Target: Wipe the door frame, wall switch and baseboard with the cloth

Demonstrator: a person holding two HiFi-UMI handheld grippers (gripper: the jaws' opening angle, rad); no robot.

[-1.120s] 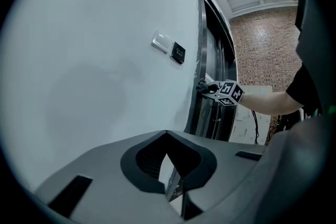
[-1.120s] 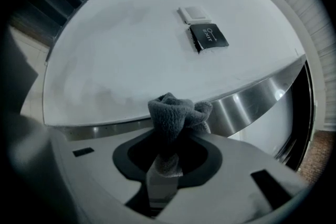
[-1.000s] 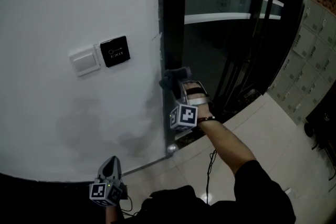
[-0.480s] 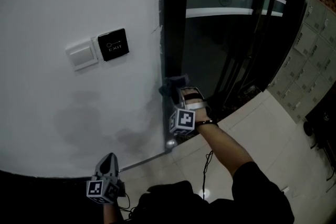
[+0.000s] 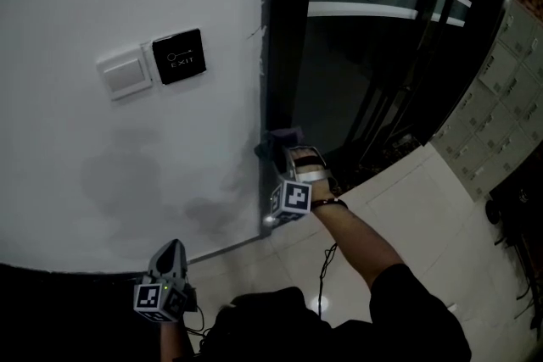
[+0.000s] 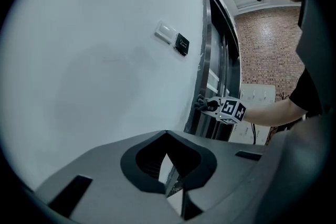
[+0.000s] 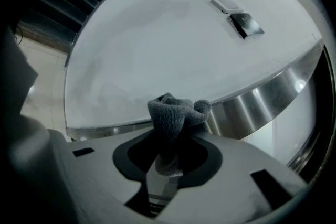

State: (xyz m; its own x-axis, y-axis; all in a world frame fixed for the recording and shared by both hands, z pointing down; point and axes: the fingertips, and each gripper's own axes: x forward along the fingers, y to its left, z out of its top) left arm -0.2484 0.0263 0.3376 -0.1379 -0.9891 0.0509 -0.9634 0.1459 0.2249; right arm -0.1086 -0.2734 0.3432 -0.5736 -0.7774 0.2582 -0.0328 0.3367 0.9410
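My right gripper (image 5: 278, 150) is shut on a bunched grey cloth (image 5: 277, 140) and presses it against the lower part of the dark, steel-edged door frame (image 5: 280, 55). In the right gripper view the cloth (image 7: 176, 115) sticks out of the jaws and touches the steel frame edge (image 7: 262, 102). The white wall switch (image 5: 124, 73) and a black EXIT button (image 5: 178, 57) sit on the white wall, up and to the left. A thin metal baseboard (image 5: 229, 246) runs along the wall's foot. My left gripper (image 5: 170, 253) hangs low by the wall, shut and holding nothing.
Dark glass doors (image 5: 382, 55) with pale stripes fill the opening right of the frame. Pale floor tiles (image 5: 407, 208) lie below, with grey lockers (image 5: 496, 106) at the far right. A cable (image 5: 327, 267) dangles under my right arm.
My right gripper has slid the cloth down the door frame, farther below the switch. The left gripper has stayed low by the wall.
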